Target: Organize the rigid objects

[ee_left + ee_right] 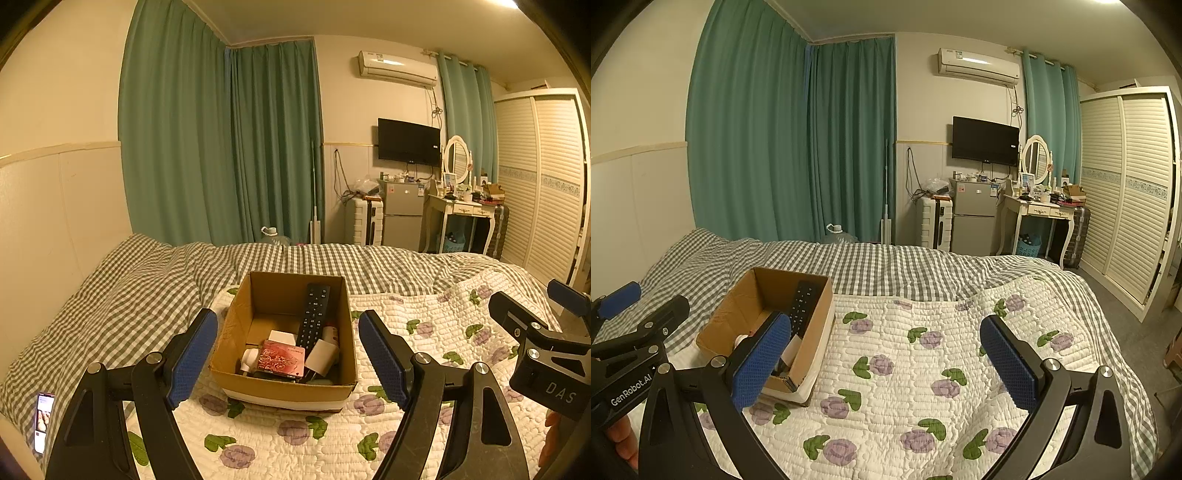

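Grippers hang over the near end of the bed, both with their blue-padded fingers spread wide and nothing between them. The left gripper [288, 354] is aimed straight at a cardboard box [236, 332], its two fingers framing the box from either side without touching it. The right gripper [886, 363] hovers to the right of the box over bare quilt [923, 369], a white one printed with purple flowers and green leaves.

The box sits on the quilt toward its left edge, open at the top. Inside, nearest the front wall, lies a red card or packet with a rose pattern [280, 359]. Just left of it is a small white bottle-like thing [248, 359], and to its right a white plug or adapter [321, 354]; another white piece [282, 336] shows behind the red packet. A black remote control [314, 314] leans upright against the box's back right corner, its top end above the rim. What lies underneath these items is too dark to make out.

A phone [43, 421] with a lit screen lies at the near left edge of the bed on the grey checked cover [129, 295], which spreads beyond the quilt to the far edge.

Past the bed hang green curtains [221, 147]. Farther right stand a white suitcase [932, 221], a small grey fridge [973, 218], a dressing table [1039, 212] with an oval mirror, and a wall television [985, 141] under an air conditioner [977, 66]. A white slatted wardrobe [1126, 184] fills the right wall.
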{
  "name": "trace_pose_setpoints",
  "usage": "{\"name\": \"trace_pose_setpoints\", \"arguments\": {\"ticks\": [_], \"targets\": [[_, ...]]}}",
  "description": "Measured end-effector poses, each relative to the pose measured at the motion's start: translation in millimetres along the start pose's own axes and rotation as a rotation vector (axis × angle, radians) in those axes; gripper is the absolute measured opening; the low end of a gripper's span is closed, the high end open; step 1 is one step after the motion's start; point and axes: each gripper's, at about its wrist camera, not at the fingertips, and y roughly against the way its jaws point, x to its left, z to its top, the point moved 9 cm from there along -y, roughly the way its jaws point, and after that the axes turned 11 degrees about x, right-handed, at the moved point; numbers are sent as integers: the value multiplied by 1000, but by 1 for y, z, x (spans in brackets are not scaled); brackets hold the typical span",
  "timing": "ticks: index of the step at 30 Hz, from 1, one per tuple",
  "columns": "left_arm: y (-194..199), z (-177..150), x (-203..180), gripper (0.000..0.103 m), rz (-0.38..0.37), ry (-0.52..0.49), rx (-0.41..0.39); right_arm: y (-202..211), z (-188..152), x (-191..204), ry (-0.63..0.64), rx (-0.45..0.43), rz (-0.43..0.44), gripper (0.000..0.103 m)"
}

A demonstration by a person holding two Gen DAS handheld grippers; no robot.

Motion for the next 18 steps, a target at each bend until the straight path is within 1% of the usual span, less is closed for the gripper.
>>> {"name": "trace_pose_setpoints", "arguments": {"ticks": [18], "targets": [[-5,-5,1,82,8,9,16,-4,-4,1,-6,22,0,103]]}}
